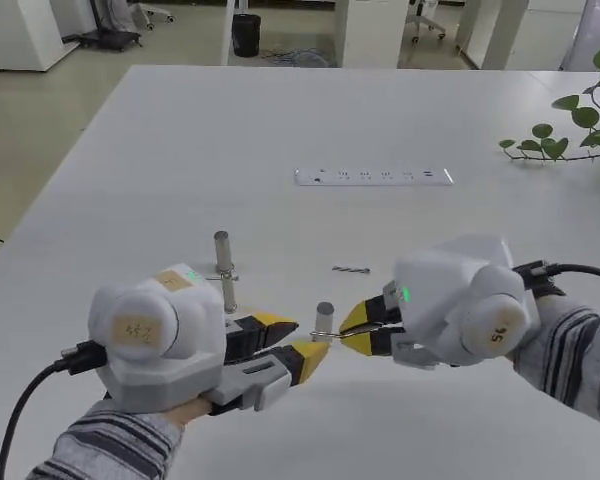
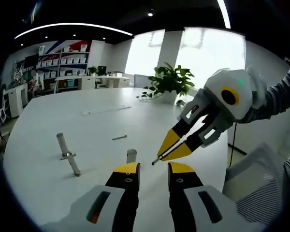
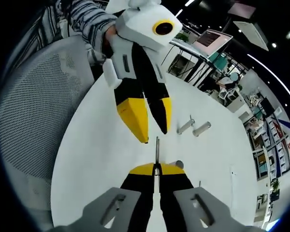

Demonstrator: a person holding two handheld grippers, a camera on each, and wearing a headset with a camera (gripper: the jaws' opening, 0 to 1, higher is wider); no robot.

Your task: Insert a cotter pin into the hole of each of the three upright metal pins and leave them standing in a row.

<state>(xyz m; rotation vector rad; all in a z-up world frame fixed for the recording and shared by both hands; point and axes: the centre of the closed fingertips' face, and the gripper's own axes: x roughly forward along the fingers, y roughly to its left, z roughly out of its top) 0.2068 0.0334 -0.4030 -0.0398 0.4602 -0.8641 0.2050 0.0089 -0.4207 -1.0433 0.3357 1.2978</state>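
Jaws of our left gripper [image 2: 153, 169] stand well apart with nothing between them, just on our side of the near metal pin [image 1: 325, 312]. That pin stands upright on the table [image 1: 180, 140], between the two grippers. To its right, our right gripper [image 1: 356, 324] has its jaws pinched flat on a cotter pin [image 3: 157, 145]. The cotter pin's free end points at the metal pin, and we judge it just short of touching.

We cannot make out the hole in the metal pin. To do this step well, we should close the left jaws low on the shaft, keeping the top clear and the pin from tipping. We can then bring the cotter pin level with the hole, straight along its axis, and slide it in slowly without a sideways shove.

Beyond the near metal pin and to its left, two more metal pins [image 1: 222, 250] stand close together. A second cotter pin [image 1: 223, 277] seems to sit crosswise through the nearer one. Behind the near metal pin, slightly right, a loose cotter pin [image 1: 351, 269] lies flat. Farther back lies a power strip [image 1: 373, 177], and far right of it a plant [image 1: 570, 130].
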